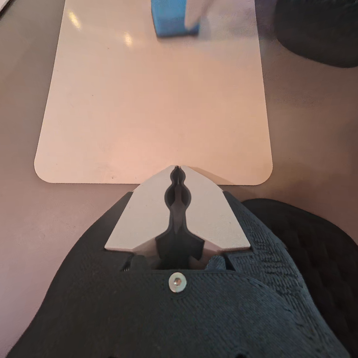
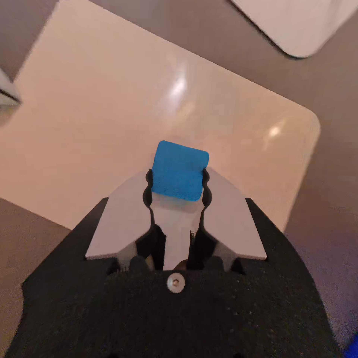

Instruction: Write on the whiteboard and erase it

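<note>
The whiteboard [image 1: 151, 100] lies flat on the grey-brown table, and its surface looks blank. My left gripper [image 1: 177, 166] is shut and empty, with its tips at the board's near edge. My right gripper [image 2: 177, 171] is shut on a blue eraser block [image 2: 179, 170] and holds it over the whiteboard [image 2: 96, 120]. In the left wrist view the eraser [image 1: 171, 19] shows at the board's far end, with a blurred white finger [image 1: 195, 13] of the right gripper beside it.
A white rounded-corner object [image 2: 298, 25] lies on the table beyond the board at the top right. A dark object [image 1: 317, 31] sits right of the board, and dark fabric [image 1: 302, 232] lies near the left gripper. A white thing [image 2: 7, 93] shows at the left edge. Across from one pair of fingers to the other is roughly 20 cm.
</note>
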Demonstrator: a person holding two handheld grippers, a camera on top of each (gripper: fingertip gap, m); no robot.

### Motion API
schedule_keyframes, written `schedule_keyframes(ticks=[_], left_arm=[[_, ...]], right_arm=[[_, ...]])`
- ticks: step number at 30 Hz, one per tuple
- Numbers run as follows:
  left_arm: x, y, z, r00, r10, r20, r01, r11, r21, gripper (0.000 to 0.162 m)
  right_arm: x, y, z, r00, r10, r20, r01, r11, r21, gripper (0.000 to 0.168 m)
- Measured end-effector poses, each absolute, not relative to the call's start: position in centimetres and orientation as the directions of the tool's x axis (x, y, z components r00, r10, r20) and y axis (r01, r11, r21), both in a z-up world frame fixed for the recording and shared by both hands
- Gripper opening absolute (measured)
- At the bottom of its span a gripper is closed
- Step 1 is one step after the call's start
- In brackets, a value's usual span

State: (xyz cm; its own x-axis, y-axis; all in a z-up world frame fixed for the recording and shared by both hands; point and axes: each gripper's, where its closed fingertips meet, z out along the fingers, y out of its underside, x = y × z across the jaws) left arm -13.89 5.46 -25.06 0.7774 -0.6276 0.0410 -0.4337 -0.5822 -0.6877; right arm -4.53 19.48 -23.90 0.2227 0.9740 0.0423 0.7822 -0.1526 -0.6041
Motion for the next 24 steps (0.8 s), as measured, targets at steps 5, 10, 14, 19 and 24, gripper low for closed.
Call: schedule_keyframes(ticks=[5, 10, 14, 19, 24], left_arm=[[-13.9, 5.5, -25.1, 0.780, -0.625, 0.031, -0.438, -0.581, -0.686, 0.001], [-13.9, 5.5, -25.1, 0.780, -0.625, 0.019, -0.447, -0.578, -0.683, 0.001], [-13.9, 5.4, -25.1, 0.782, -0.623, 0.013, -0.448, -0.577, -0.683, 0.001], [-13.9, 5.5, -25.0, 0.783, -0.621, -0.021, -0.469, -0.569, -0.675, 0.000], [-14.4, 6.2, -24.9, 0.790, -0.602, -0.113, -0.507, -0.539, -0.673, 0.001]], right_arm=[[-8.9, 7.1, -23.7, -0.091, 0.996, 0.024, 0.787, 0.086, -0.611, 0.050], [-5.3, 9.0, -23.8, -0.019, 0.999, 0.028, 0.785, 0.032, -0.618, 0.050], [1.2, 16.1, -20.0, 0.245, 0.954, 0.175, 0.731, -0.064, -0.679, 0.050], [15.3, 23.1, -6.9, 0.696, 0.651, 0.304, 0.464, -0.084, -0.882, 0.050], [27.2, 28.3, -11.8, 0.848, 0.474, 0.238, 0.433, -0.362, -0.825, 0.050]])
